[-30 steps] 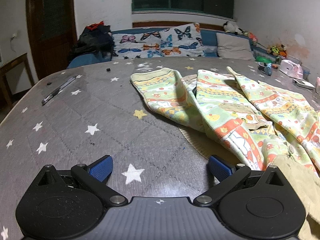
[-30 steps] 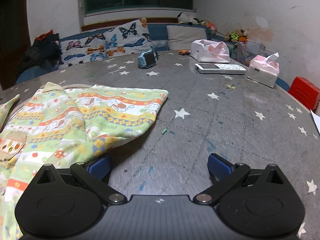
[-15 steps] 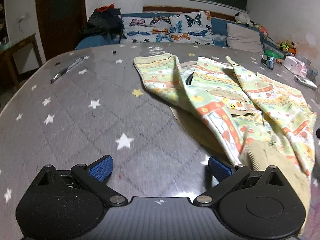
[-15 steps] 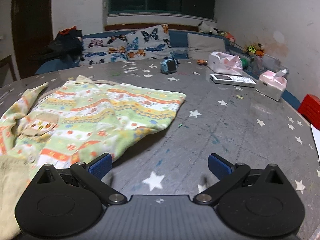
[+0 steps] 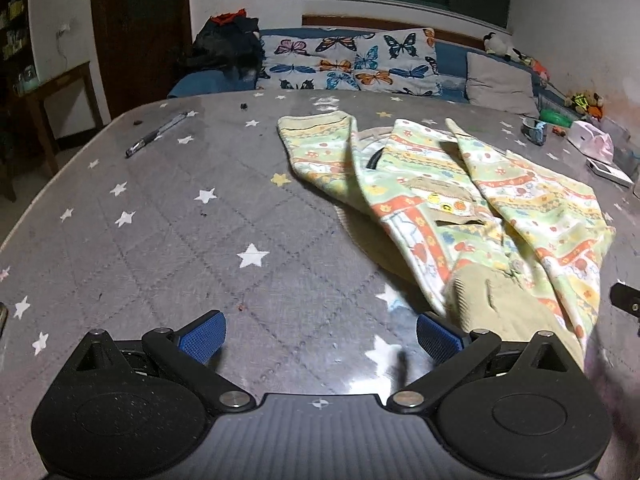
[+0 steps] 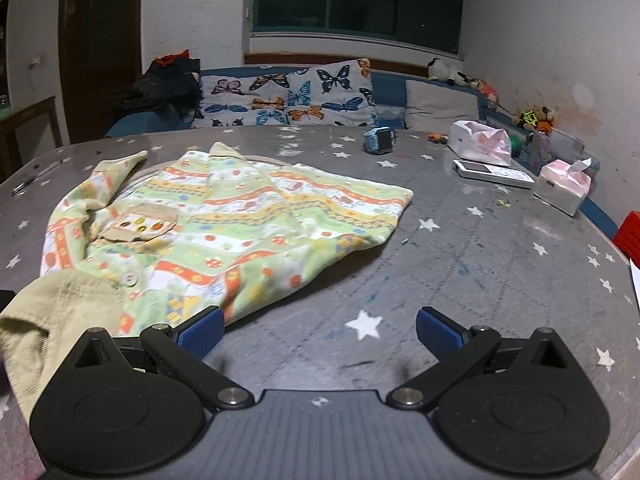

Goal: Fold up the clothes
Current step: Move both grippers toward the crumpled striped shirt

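A green, orange and yellow patterned child's garment point(image 5: 472, 196) lies crumpled on the grey star-print table point(image 5: 200, 248), with its beige lining point(image 5: 496, 304) turned out at the near end. It also shows in the right wrist view point(image 6: 240, 216). My left gripper point(image 5: 320, 336) is open and empty, to the left of the garment's near edge. My right gripper point(image 6: 318, 334) is open and empty, at the garment's near right edge, its left fingertip point(image 6: 200, 330) close to the cloth.
A pen point(image 5: 156, 136) lies at the table's far left. A blue watch point(image 6: 380, 140), tissue packs point(image 6: 480, 144), a second pack point(image 6: 564, 186) and a white remote point(image 6: 492, 172) sit at the far right. A butterfly-print sofa point(image 6: 292, 100) stands behind the table.
Both grippers have pulled back toward the near edge of the table and risen, so more of the garment shows. Both stay open and empty. The garment has not moved.
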A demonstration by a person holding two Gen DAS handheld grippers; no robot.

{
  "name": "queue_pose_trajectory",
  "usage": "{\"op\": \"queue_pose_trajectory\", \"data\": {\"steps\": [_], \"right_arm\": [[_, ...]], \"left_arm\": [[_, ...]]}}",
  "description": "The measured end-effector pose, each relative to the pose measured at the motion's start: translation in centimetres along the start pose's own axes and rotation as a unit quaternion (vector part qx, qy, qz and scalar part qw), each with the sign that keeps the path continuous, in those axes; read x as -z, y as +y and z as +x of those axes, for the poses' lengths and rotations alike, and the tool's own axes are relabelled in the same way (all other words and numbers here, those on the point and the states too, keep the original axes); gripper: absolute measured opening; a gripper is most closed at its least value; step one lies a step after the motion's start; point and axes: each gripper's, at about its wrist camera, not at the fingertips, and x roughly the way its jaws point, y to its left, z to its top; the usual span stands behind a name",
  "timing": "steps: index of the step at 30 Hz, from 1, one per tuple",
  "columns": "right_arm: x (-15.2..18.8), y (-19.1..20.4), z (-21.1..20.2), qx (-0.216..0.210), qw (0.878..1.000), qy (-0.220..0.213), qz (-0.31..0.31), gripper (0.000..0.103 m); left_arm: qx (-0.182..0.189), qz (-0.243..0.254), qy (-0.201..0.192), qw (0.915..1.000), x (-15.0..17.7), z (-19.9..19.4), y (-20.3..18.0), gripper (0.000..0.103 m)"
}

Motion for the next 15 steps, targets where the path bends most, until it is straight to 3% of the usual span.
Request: {"op": "queue_pose_trajectory", "data": {"steps": [15], "right_arm": [[0.9,1.1,-1.3,-0.021,1.0,0.001,-0.006,0.103]], "left_arm": [[0.004,0.007,0.0,1.0,-0.2,-0.7,-1.6,0.103]]}}
